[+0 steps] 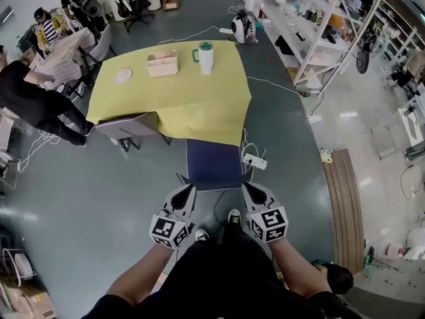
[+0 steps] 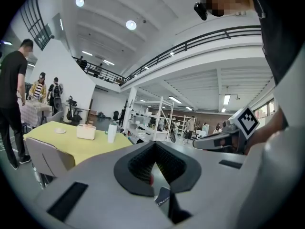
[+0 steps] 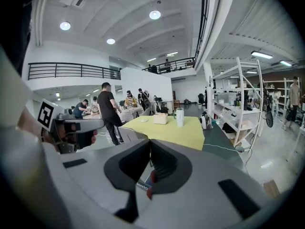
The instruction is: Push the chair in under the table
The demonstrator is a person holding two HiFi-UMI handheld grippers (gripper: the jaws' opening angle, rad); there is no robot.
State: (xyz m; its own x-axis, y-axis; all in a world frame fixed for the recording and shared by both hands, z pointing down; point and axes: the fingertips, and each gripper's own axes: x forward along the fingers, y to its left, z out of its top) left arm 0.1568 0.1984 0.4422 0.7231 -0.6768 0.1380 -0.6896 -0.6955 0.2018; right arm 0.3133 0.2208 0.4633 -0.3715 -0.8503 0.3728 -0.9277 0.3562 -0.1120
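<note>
The blue chair (image 1: 212, 163) stands at the near edge of the yellow-covered desk (image 1: 199, 105), mostly still out. The left gripper (image 1: 184, 195) and right gripper (image 1: 255, 193) are both closed and empty, at its rear corners; contact is unclear. It is probably rigid and fairly light, so push evenly on both rear corners.

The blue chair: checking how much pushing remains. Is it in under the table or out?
Out. The blue chair has its seat in plain sight before the yellow table, only its far end reaching the cloth's edge.
</note>
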